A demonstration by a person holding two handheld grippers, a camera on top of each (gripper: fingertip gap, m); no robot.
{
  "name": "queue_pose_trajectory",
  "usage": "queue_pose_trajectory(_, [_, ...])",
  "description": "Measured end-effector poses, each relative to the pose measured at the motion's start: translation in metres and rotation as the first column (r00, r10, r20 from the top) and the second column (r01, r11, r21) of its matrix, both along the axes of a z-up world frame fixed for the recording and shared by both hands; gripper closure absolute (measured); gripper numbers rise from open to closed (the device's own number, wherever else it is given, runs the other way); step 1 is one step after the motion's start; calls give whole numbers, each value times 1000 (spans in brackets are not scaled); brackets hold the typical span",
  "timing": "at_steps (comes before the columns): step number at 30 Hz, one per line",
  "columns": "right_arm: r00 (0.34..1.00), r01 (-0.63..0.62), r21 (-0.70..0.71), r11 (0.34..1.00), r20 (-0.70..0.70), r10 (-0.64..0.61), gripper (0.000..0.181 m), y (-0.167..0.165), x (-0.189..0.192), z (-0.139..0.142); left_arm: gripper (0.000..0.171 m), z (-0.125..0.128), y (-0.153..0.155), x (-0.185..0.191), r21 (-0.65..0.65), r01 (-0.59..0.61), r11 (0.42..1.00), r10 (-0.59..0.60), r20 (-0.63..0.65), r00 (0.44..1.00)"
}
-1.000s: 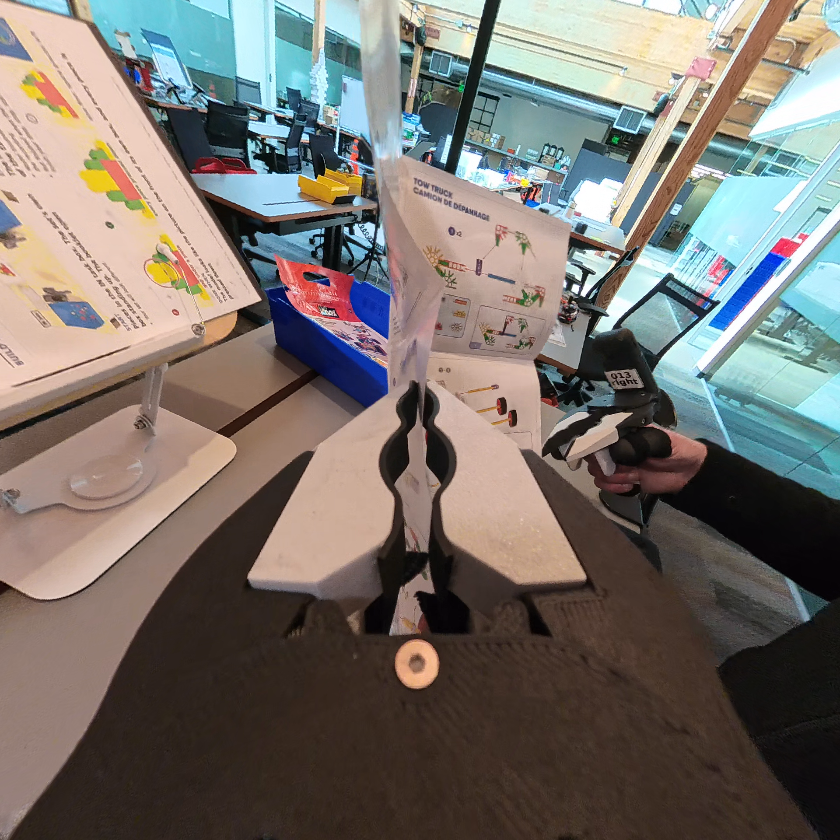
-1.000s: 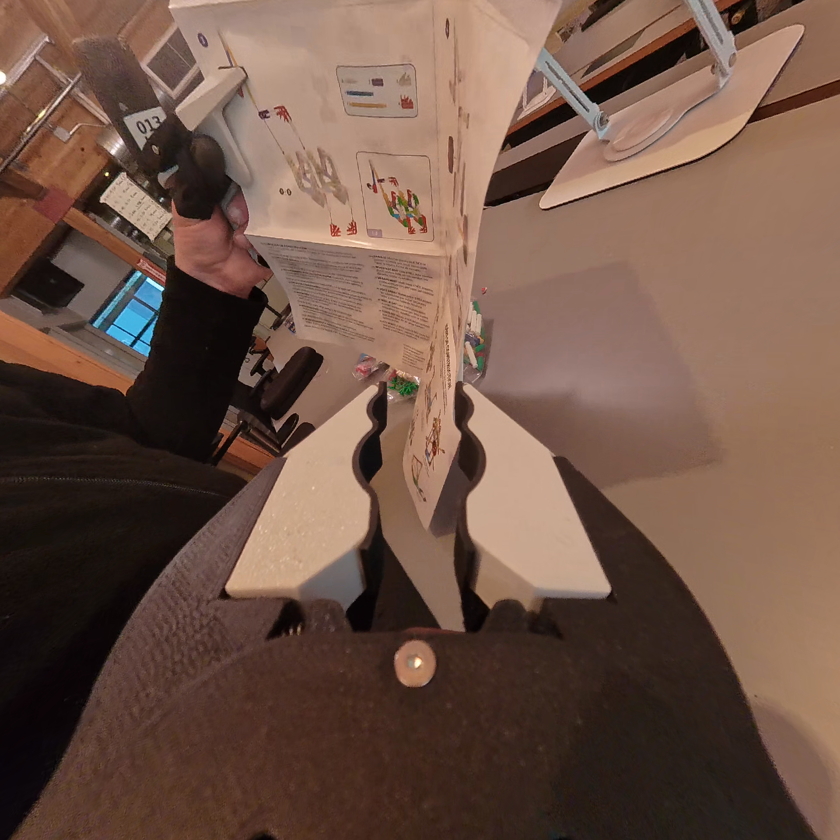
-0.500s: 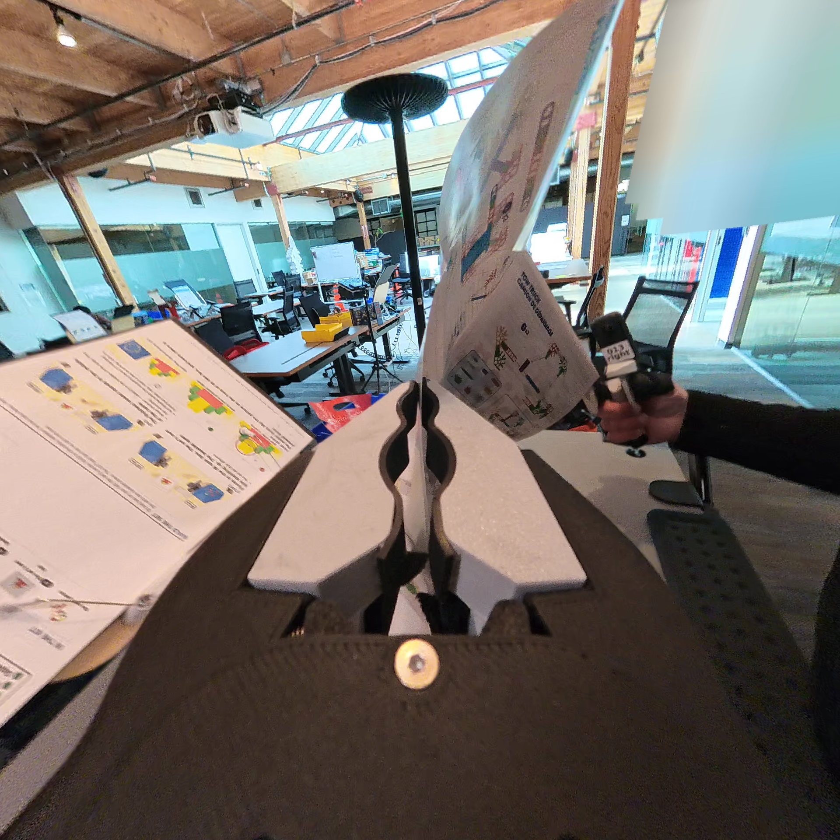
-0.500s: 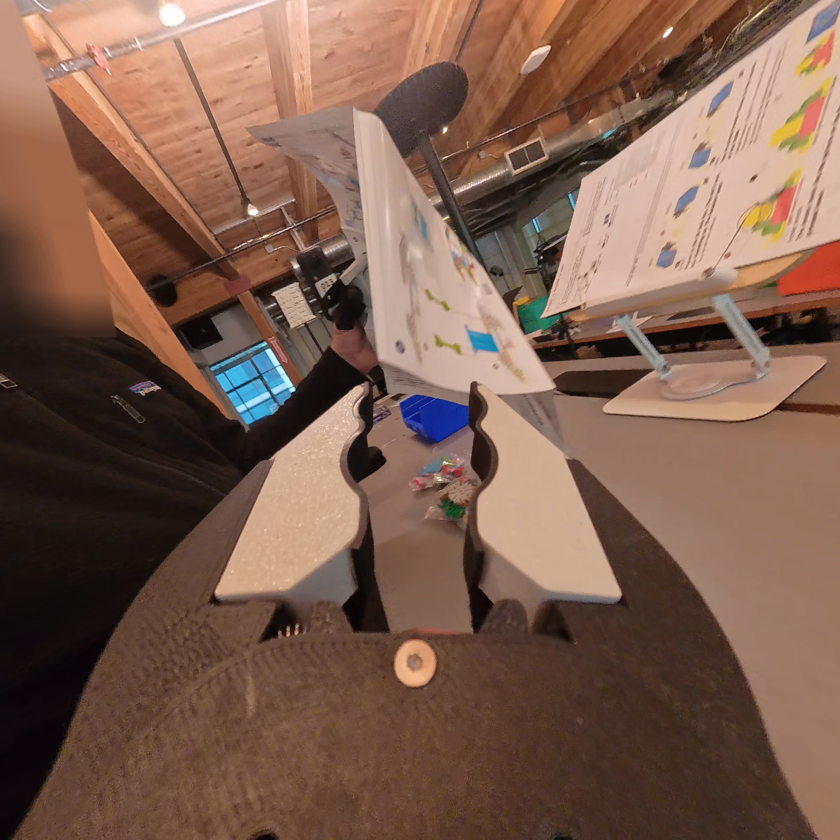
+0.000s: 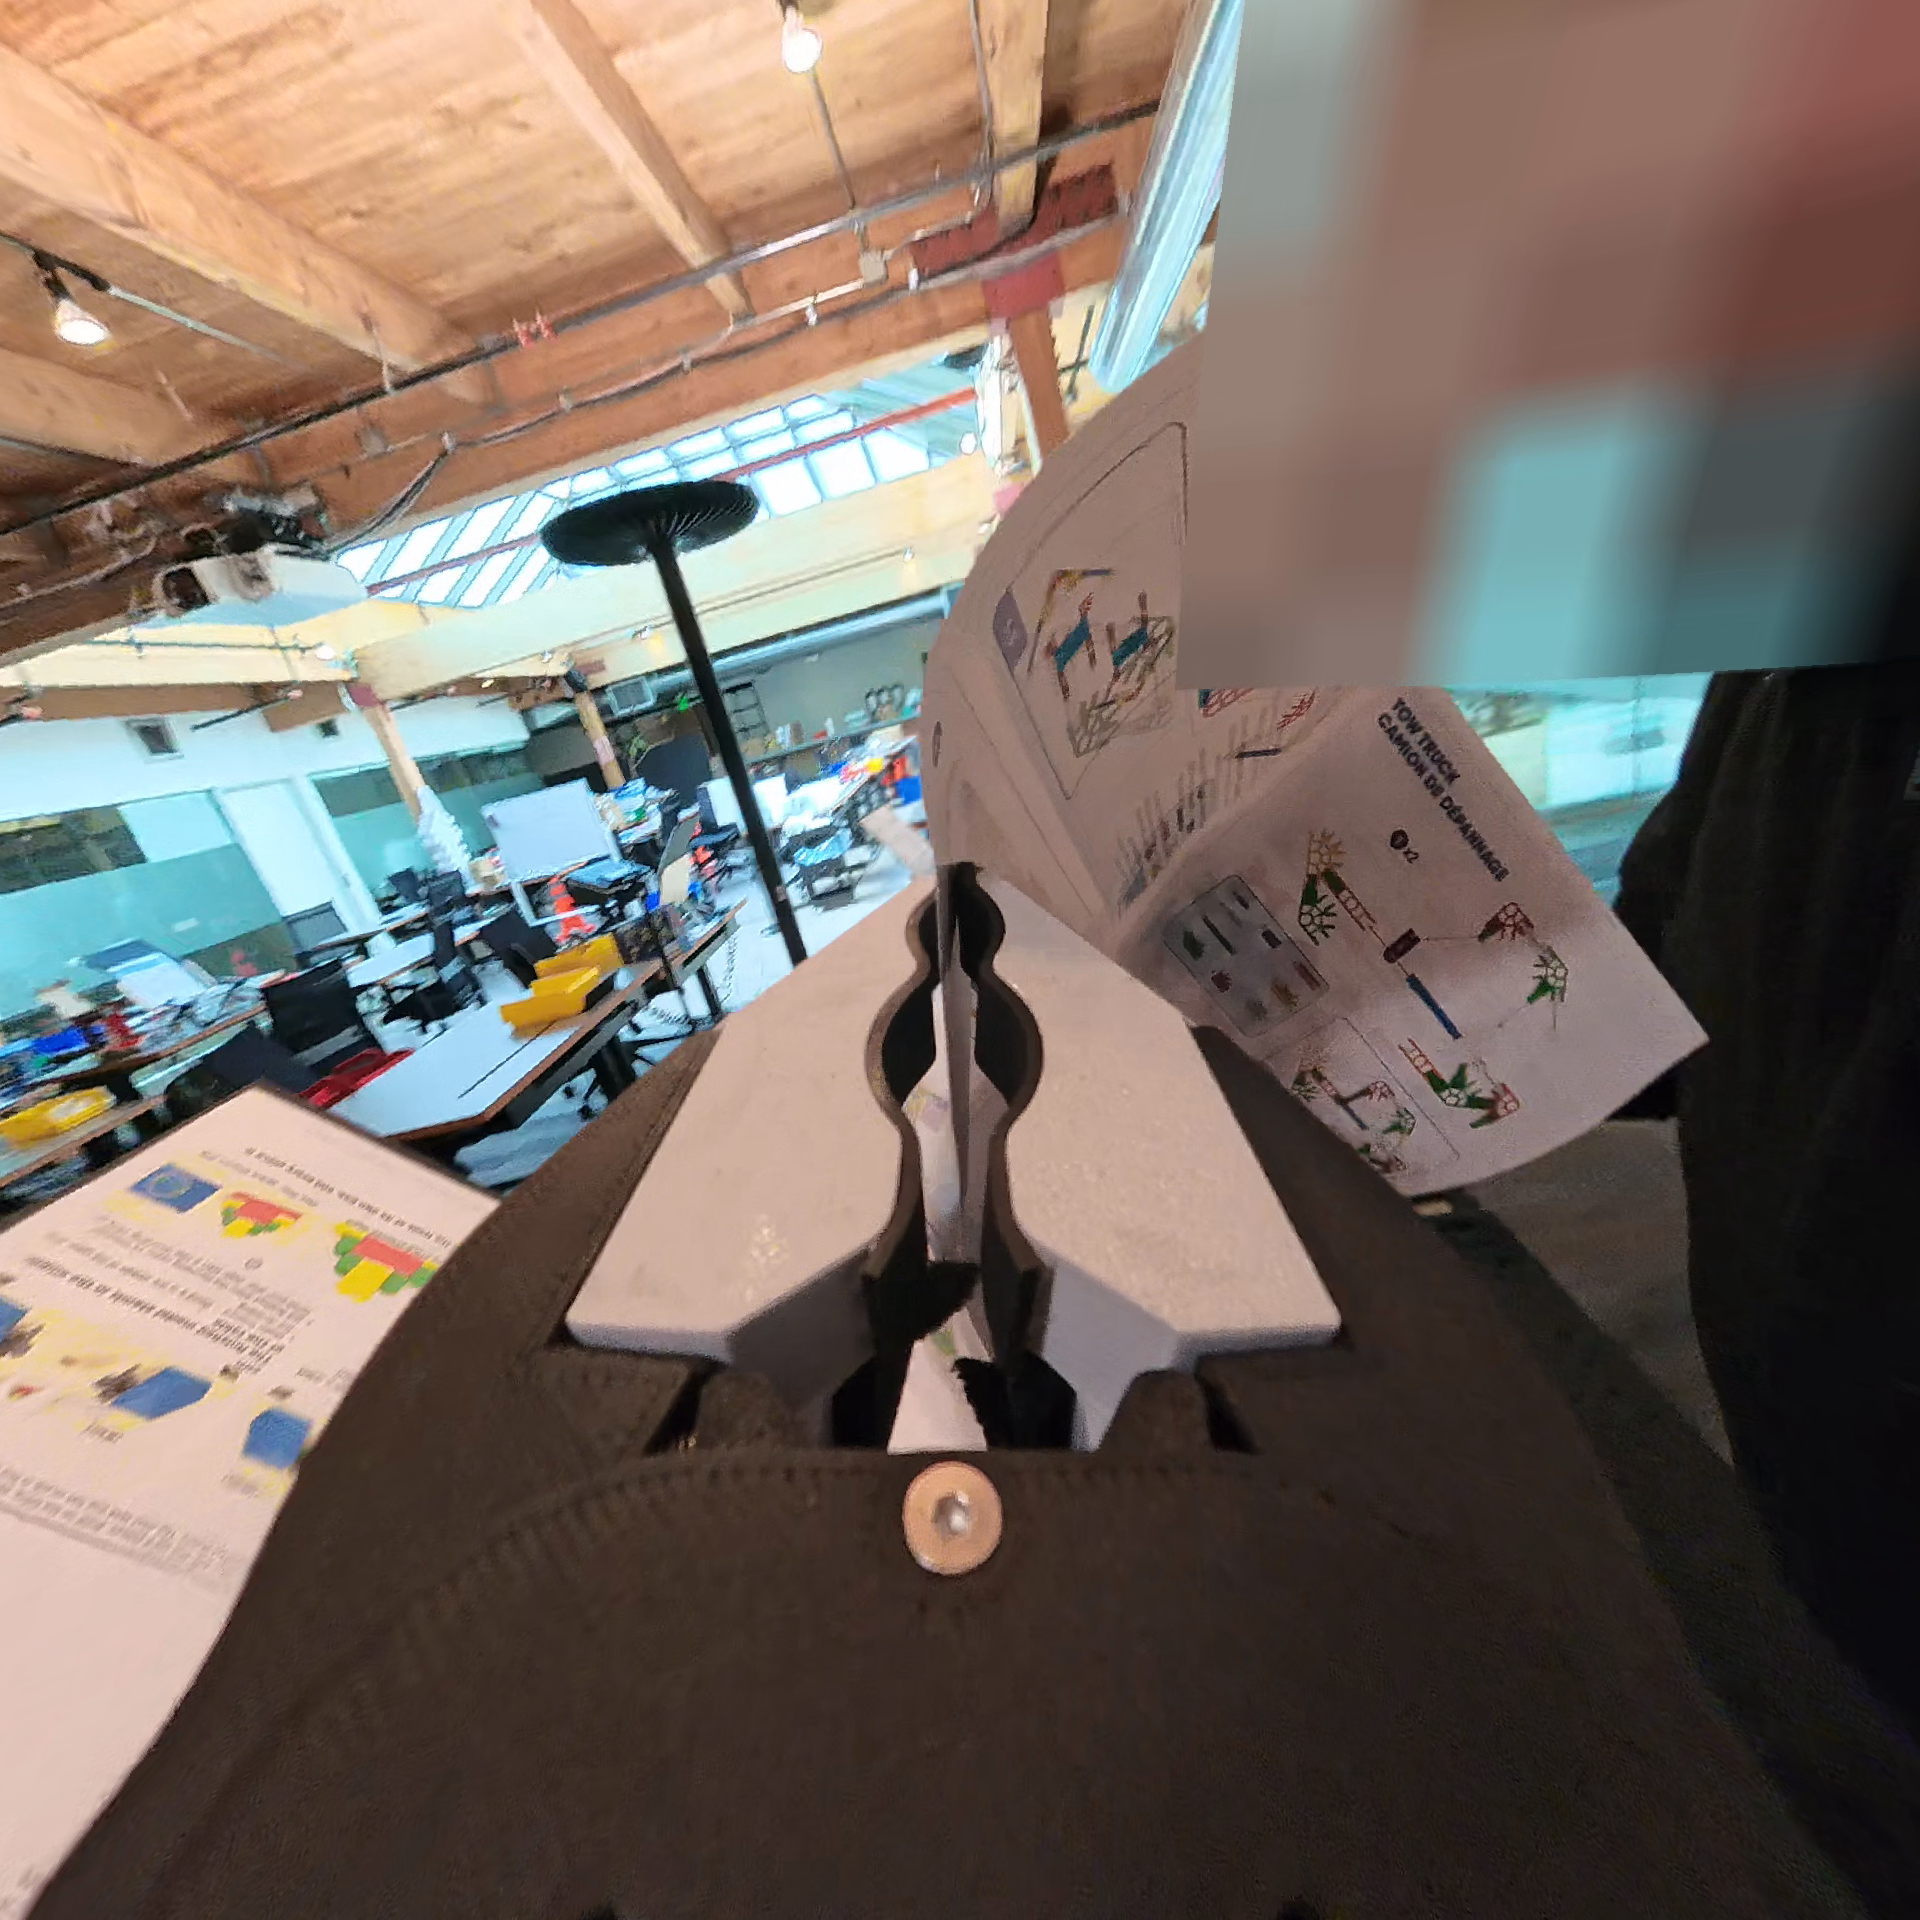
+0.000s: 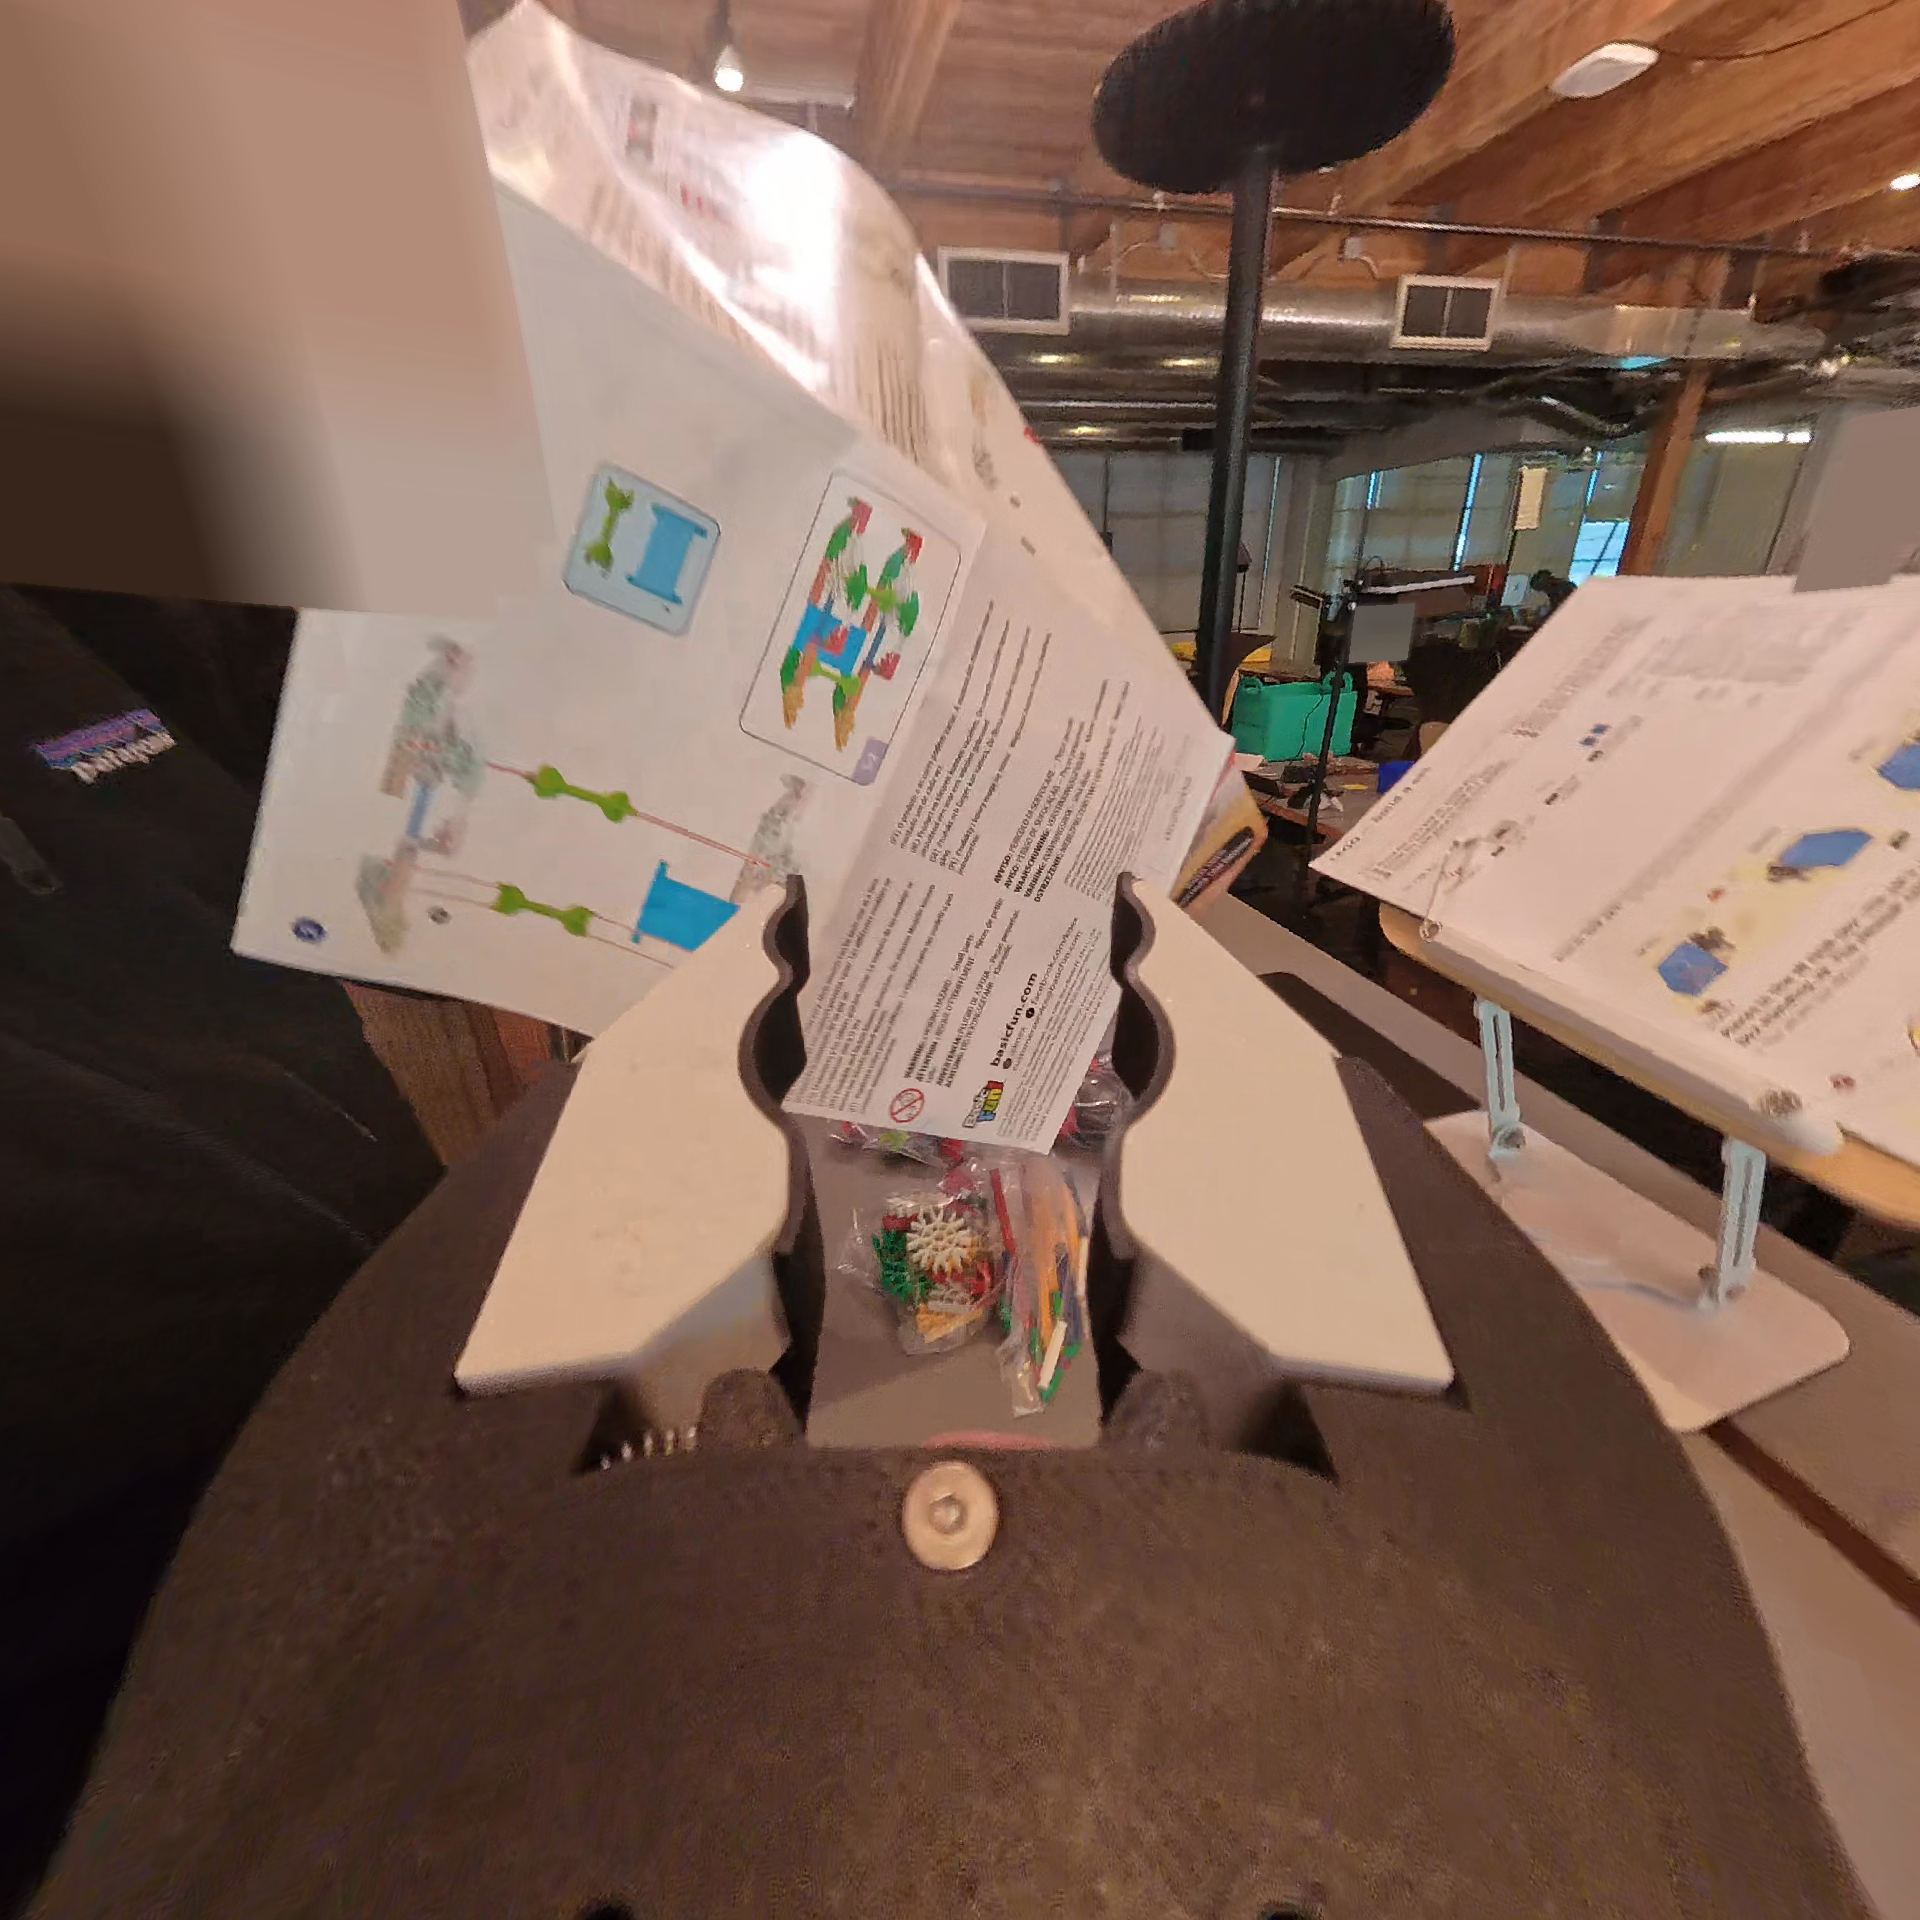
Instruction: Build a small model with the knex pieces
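Note:
My left gripper (image 5: 956, 883) is shut on the edge of a folded white instruction sheet (image 5: 1351, 935) with coloured diagrams and holds it up in the air; the sheet fans out up and to the right. My right gripper (image 6: 961, 904) is open and empty, its jaws wide apart. The same sheet (image 6: 727, 727) hangs just beyond its fingertips, and a lower corner shows between them without being pinched. Below, between the fingers, clear bags of small coloured building pieces (image 6: 956, 1268) lie on the grey table (image 6: 1766, 1475).
A white stand holds another printed sheet, to the left in the left wrist view (image 5: 156, 1299) and to the right in the right wrist view (image 6: 1662, 831), with its base (image 6: 1662, 1340) on the table. A black pole lamp (image 6: 1236, 416) stands behind. The person's dark clothing (image 6: 156, 1039) is close by. Spacing between my two grippers at the tips: around 30 cm.
The right gripper's jaws have opened wider and no longer have the sheet between them. The left gripper has tilted upward with the sheet still in it.

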State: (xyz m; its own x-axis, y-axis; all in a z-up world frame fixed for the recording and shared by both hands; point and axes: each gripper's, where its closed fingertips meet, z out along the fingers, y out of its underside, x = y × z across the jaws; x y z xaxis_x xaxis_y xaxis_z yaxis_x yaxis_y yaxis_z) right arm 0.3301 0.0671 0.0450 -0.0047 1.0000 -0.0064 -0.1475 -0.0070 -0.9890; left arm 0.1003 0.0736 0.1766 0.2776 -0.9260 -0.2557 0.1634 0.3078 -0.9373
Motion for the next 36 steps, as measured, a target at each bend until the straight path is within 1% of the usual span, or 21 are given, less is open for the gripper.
queue_pose_trajectory(2, [1000,7,97,995,24,-10,115,-6,-29,8,171,3,3,-3,-5,44,999,-44,45,998])
queue_pose_trajectory(4, [999,-12,179,984,40,5,106,-15,-55,19,171,0,7,-2,-21,94,995,-93,66,993])
queue_pose_trajectory(6, [999,-2,275,962,49,-12,97,-19,-76,30,171,-4,13,1,-37,123,992,-119,79,990])
queue_pose_trajectory(8, [997,19,364,931,60,-44,86,-18,-90,39,171,-9,17,3,-55,156,986,-151,89,984])
queue_pose_trajectory(10, [996,22,429,903,71,-58,80,-19,-100,45,171,-11,22,3,-68,169,983,-161,108,981])
queue_pose_trajectory(14, [990,-23,519,855,132,-54,80,-24,-114,43,171,-16,27,1,-88,186,979,-174,129,976])
queue_pose_trajectory(18, [978,-38,586,809,187,-90,94,-25,-125,34,171,-17,33,0,-106,180,978,-162,158,974])
queue_pose_trajectory(21, [972,-32,628,777,201,-122,108,-25,-131,28,171,-19,38,0,-118,184,976,-163,170,972])
queue_pose_trajectory(24, [966,-9,661,751,200,-165,117,-22,-133,25,171,-21,42,0,-129,182,975,-158,171,972])
queue_pose_trajectory(26, [963,8,672,741,195,-187,125,-20,-132,25,171,-20,44,1,-134,178,975,-155,168,974])
queue_pose_trajectory(28, [959,26,688,725,187,-212,138,-19,-130,24,171,-19,46,1,-140,174,975,-150,163,975])
queue_pose_trajectory(30, [959,30,691,723,185,-216,146,-19,-129,24,171,-19,47,1,-141,171,975,-148,161,976])
queue_pose_trajectory(36, [949,38,703,710,198,-247,161,-19,-123,20,171,-15,52,-2,-149,149,978,-125,161,979])
